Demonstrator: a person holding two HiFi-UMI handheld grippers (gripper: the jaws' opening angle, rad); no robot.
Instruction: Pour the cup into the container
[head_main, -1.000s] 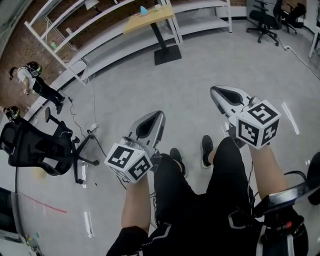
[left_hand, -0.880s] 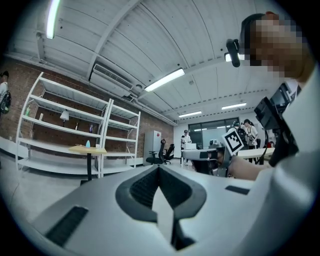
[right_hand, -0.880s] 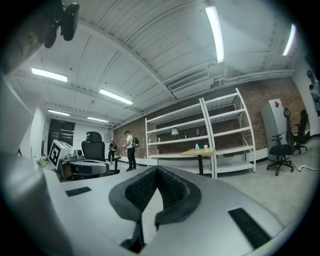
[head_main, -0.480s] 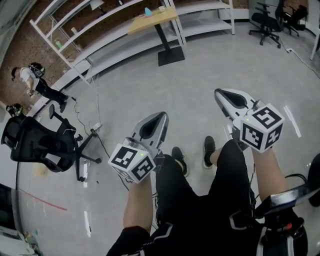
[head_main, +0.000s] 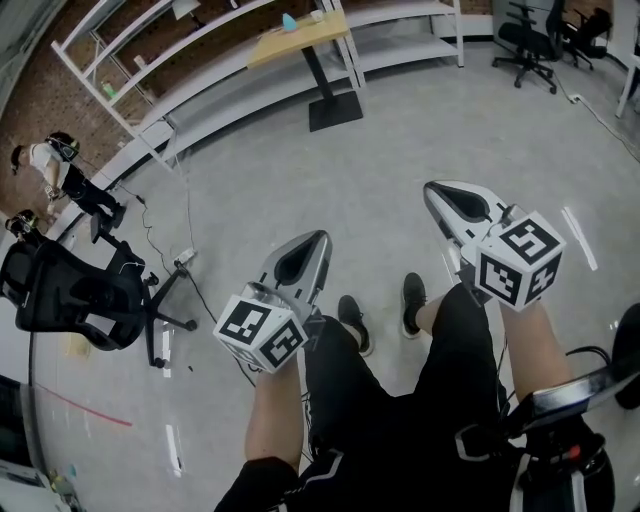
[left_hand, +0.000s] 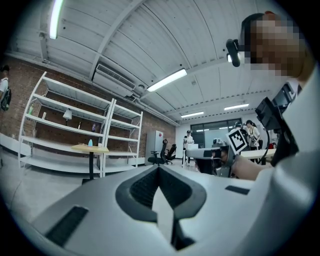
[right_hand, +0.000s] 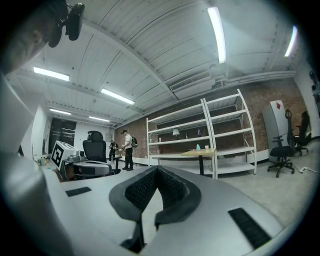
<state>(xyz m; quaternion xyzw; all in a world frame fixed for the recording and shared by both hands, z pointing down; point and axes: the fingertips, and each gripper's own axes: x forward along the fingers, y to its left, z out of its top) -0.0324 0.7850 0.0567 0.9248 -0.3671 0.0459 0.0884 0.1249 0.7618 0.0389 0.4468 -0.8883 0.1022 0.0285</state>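
Note:
Both grippers are held out level over the grey floor, far from any table. The left gripper (head_main: 318, 237) is shut and holds nothing, and its jaws (left_hand: 159, 168) meet at the tip. My right gripper (head_main: 428, 187) is also shut and empty, its pads pressed together (right_hand: 157, 169). A small wooden table (head_main: 300, 35) stands far ahead by the shelves. On it are a small blue object (head_main: 289, 21) and a white cup-like thing (head_main: 316, 15), too small to make out. The same table (right_hand: 199, 152) appears in the right gripper view.
White metal shelves (head_main: 200, 70) line the brick wall. A black office chair (head_main: 70, 295) with a floor cable is at the left, more chairs (head_main: 530, 40) at the top right. Two people (head_main: 60, 175) stand far left. The wearer's legs and shoes (head_main: 380, 310) are below.
The head view has swayed slightly. Both grippers keep their places and stay shut. The people at the far left have shifted a little.

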